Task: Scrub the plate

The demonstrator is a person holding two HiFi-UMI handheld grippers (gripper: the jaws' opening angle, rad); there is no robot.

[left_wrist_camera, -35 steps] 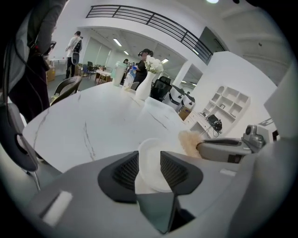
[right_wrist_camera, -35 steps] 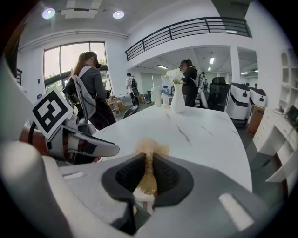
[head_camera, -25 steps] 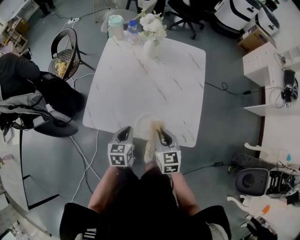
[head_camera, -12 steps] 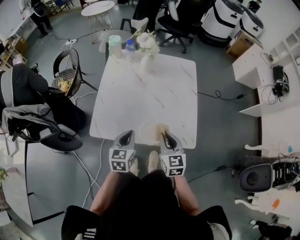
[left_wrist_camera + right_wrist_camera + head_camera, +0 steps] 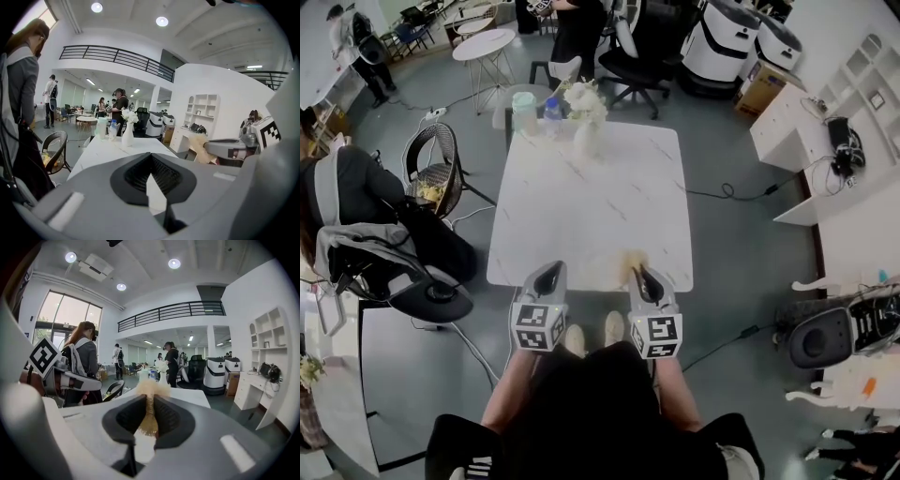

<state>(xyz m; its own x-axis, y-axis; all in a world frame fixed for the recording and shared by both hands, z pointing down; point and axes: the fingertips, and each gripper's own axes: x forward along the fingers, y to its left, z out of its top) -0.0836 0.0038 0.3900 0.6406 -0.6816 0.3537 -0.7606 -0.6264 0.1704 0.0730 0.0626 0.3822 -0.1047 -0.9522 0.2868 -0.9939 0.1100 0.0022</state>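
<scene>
- a tan, fibrous scrubbing pad (image 5: pixel 151 389) is being clamped between the jaws of the right gripper (image 5: pixel 643 279). a loose tuft is being left free past the tips, and the rest is being squeezed thin between the pads.
- the left gripper (image 5: pixel 548 274) is being held with its jaws pressed together and nothing between them.
- both grippers are being carried side by side in the air over the near edge of the white, marble-veined square table (image 5: pixel 581 187). they are being pointed only slightly downward, and nothing on the table is being touched.
- the pale round plate (image 5: pixel 602 270) is being left on the table just inside that near edge, between the two gripper tips in the head view. it is being washed out against the white top, so its rim is hard to trace.
- judgement: no scrubbing is being done at this moment, as the pad is being held clear of the plate.
- for a good stroke, the right gripper should be tipped down more steeply, so that the free tuft, not the jaw tips, is being pressed onto the plate.
- the plate looks loose and close to the edge, so it is likely to be pushed about. the rim should be steadied by the left gripper.
- strokes should be made small and circular, and directed away from the edge.
</scene>
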